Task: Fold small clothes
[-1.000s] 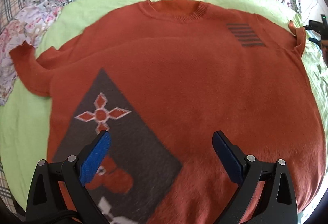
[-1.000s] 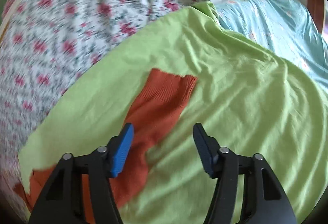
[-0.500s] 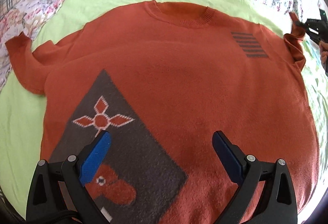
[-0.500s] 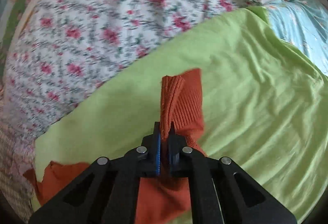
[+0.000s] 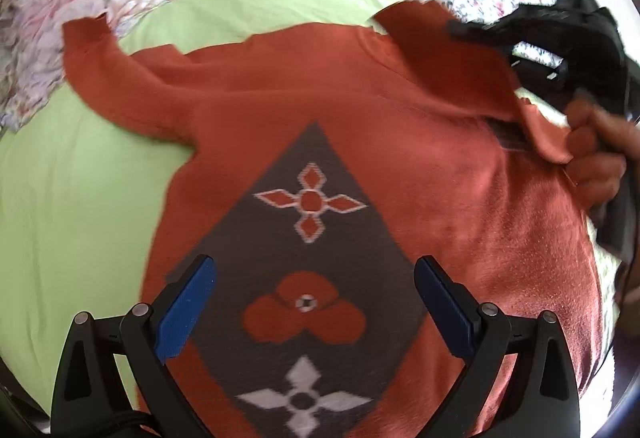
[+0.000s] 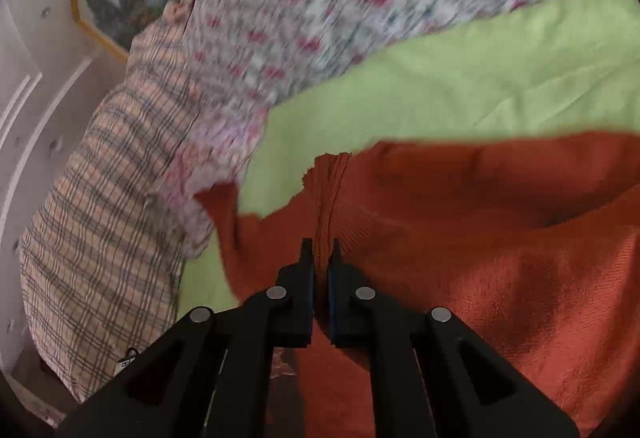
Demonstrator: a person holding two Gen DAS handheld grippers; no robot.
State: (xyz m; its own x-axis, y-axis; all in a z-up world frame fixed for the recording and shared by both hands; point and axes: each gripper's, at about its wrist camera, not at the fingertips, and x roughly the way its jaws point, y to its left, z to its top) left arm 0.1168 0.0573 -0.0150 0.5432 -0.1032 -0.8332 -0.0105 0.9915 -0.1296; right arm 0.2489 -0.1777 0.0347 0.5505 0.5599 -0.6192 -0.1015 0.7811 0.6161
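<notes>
Right wrist view: right gripper clamped on sweater cuff, mid-frame; left gripper spread wide above sweater, lower frame.

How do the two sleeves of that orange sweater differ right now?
The right sleeve is pinched at its ribbed cuff by the shut right tongs and lifted over the sweater's chest; the left sleeve lies loose, spread out onto the green sheet, with nothing gripping it. The left tongs hover open above the sweater's patterned front instead. Both sleeves are the same orange knit.
</notes>
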